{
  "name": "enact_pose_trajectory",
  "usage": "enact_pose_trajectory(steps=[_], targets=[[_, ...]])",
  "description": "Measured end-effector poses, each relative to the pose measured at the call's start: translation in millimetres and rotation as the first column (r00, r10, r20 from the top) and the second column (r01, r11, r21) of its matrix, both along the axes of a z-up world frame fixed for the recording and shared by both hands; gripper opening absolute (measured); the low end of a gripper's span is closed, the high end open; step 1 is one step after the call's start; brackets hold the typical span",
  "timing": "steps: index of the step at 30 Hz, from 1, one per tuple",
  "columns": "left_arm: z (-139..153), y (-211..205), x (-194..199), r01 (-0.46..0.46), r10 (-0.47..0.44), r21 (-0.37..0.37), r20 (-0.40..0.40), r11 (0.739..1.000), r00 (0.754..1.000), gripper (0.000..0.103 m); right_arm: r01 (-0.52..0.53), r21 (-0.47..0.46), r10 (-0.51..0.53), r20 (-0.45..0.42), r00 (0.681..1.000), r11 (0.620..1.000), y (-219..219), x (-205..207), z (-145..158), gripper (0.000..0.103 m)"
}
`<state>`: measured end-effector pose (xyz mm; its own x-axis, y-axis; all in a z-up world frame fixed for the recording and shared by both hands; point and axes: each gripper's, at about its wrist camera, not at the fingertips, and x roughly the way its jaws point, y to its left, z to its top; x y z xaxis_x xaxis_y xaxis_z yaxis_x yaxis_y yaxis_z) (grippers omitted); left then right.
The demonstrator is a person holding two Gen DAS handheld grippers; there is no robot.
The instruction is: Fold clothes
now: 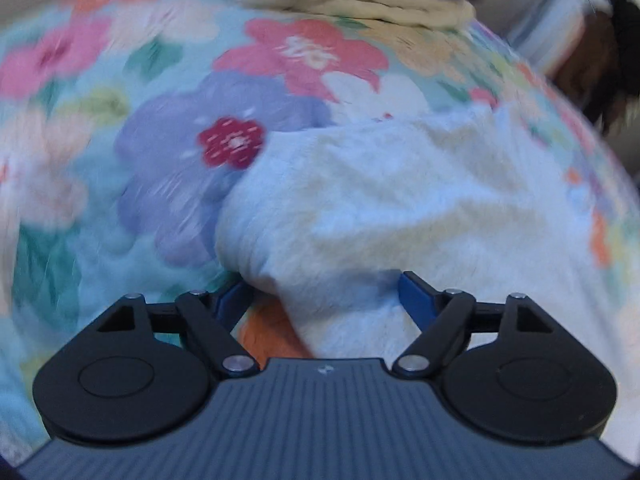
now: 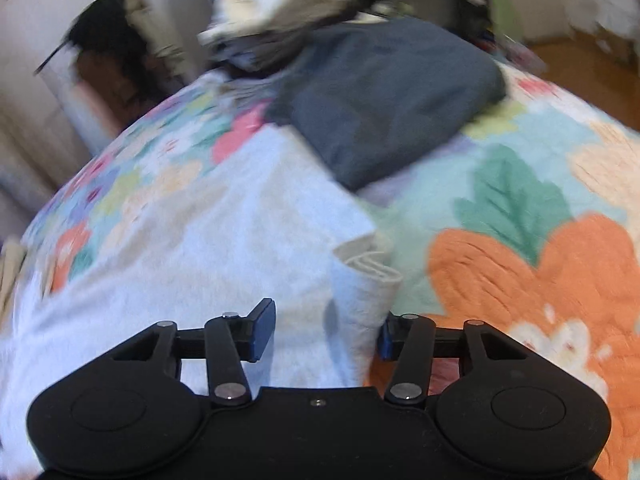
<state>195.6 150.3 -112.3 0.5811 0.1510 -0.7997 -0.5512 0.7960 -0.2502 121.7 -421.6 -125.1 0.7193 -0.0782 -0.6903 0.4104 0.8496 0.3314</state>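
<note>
A pale blue-white garment (image 1: pixel 400 200) lies on the floral quilt (image 1: pixel 120 160), its rounded folded edge toward the camera. My left gripper (image 1: pixel 324 296) stands open around that edge; the left finger sits at the fold, the right one over the cloth. In the right wrist view the same garment (image 2: pixel 180 240) spreads to the left, with a folded, layered corner (image 2: pixel 368 272) at its right side. My right gripper (image 2: pixel 324 332) is open, and that corner hangs loose between its blue pads (image 2: pixel 264 328) without being pressed.
A folded dark grey-blue garment (image 2: pixel 392 96) lies on the quilt (image 2: pixel 520 280) beyond the pale one, with a heap of whitish clothes (image 2: pixel 280 4) behind it. A folded cream garment (image 1: pixel 360 0) sits at the quilt's far edge. Wooden floor (image 2: pixel 580 68) shows at the far right.
</note>
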Motion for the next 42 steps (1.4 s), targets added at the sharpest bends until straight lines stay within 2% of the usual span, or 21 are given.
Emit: enact_pose_trajectory(steps=[1,2,3,5,7,8,9,11,12,20,22,23,25,27,28,31,34,36,38,40,42], targets=[[4,-5,0,0.015,-0.016,0.022,0.033,1.000,0.999,0.033,-0.025,-0.040,0.025,0.000,1.000,0.999,3,2,4,0.013],[8,-10,-1,0.029,-0.032,0.044,0.065,0.999,0.997,0.014,-0.038,-0.068,0.038,0.004,0.999,0.997,4,2,9,0.009],[15,-13,-3,0.038,-0.044,0.061,0.101,0.997,0.994,0.013,-0.031,-0.074,0.033,0.031,0.999,0.997,1,0,16,0.007],[37,-20,-14,0.032,-0.064,0.178,0.175,0.983,0.983,0.009,-0.007,-0.079,0.014,0.091,0.996,0.997,-7,-9,29,0.005],[51,-25,-19,0.051,-0.101,0.270,0.173,0.961,0.980,0.009,0.014,-0.051,-0.007,0.119,0.993,0.999,-18,-19,33,0.004],[47,-24,-16,0.080,-0.115,0.262,0.120,0.962,0.986,0.009,0.020,-0.031,-0.017,0.117,0.993,0.999,-23,-23,31,0.004],[42,-22,-13,0.106,-0.126,0.246,0.067,0.963,0.990,0.009,0.026,-0.022,-0.024,0.101,0.995,0.999,-26,-25,25,0.004],[21,-6,-13,0.096,-0.094,0.134,-0.025,0.986,0.995,0.010,0.039,-0.010,-0.038,0.069,0.997,0.999,-26,-26,14,0.004],[14,3,-14,0.079,-0.076,0.090,-0.042,0.993,0.996,0.010,0.046,-0.007,-0.046,0.054,0.998,0.999,-24,-26,9,0.004],[35,11,-26,0.107,-0.107,0.068,-0.011,0.992,0.994,0.019,0.007,-0.098,-0.004,0.030,1.000,0.995,-12,-15,30,0.004],[49,7,-29,0.131,-0.135,0.105,0.025,0.986,0.991,0.021,-0.021,-0.118,0.025,0.036,0.999,0.993,-3,-7,43,0.005],[57,5,-30,0.144,-0.150,0.128,0.042,0.981,0.988,0.027,-0.035,-0.123,0.040,0.039,0.998,0.992,2,-3,50,0.005],[70,-2,-31,0.184,-0.200,0.210,0.058,0.960,0.978,0.039,-0.066,-0.095,0.072,0.059,0.996,0.993,13,8,67,0.006],[77,-4,-31,0.258,-0.277,0.197,0.075,0.946,0.958,0.042,-0.128,-0.063,0.134,0.092,0.987,0.990,32,23,84,0.006],[78,-2,-31,0.289,-0.304,0.148,0.093,0.946,0.948,0.042,-0.167,-0.047,0.171,0.112,0.979,0.985,43,30,92,0.007],[75,9,-29,0.380,-0.372,-0.021,0.156,0.925,0.915,0.040,-0.307,-0.010,0.305,0.148,0.941,0.952,89,58,111,0.007],[66,13,-16,0.453,-0.434,-0.128,0.148,0.883,0.889,0.041,-0.467,-0.006,0.460,0.176,0.870,0.884,150,88,129,0.007],[58,13,3,0.537,-0.520,-0.185,0.134,0.823,0.843,0.040,-0.574,0.029,0.558,0.203,0.805,0.818,196,107,136,0.007],[55,19,15,0.570,-0.540,-0.258,0.182,0.780,0.822,0.040,-0.664,0.071,0.636,0.225,0.738,0.744,241,121,137,0.007],[53,28,20,0.571,-0.506,-0.320,0.267,0.756,0.820,0.041,-0.740,0.092,0.708,0.234,0.666,0.666,287,130,132,0.007],[43,38,22,0.525,-0.444,-0.372,0.285,0.765,0.849,0.042,-0.784,0.116,0.757,0.205,0.620,0.610,327,136,113,0.007]])
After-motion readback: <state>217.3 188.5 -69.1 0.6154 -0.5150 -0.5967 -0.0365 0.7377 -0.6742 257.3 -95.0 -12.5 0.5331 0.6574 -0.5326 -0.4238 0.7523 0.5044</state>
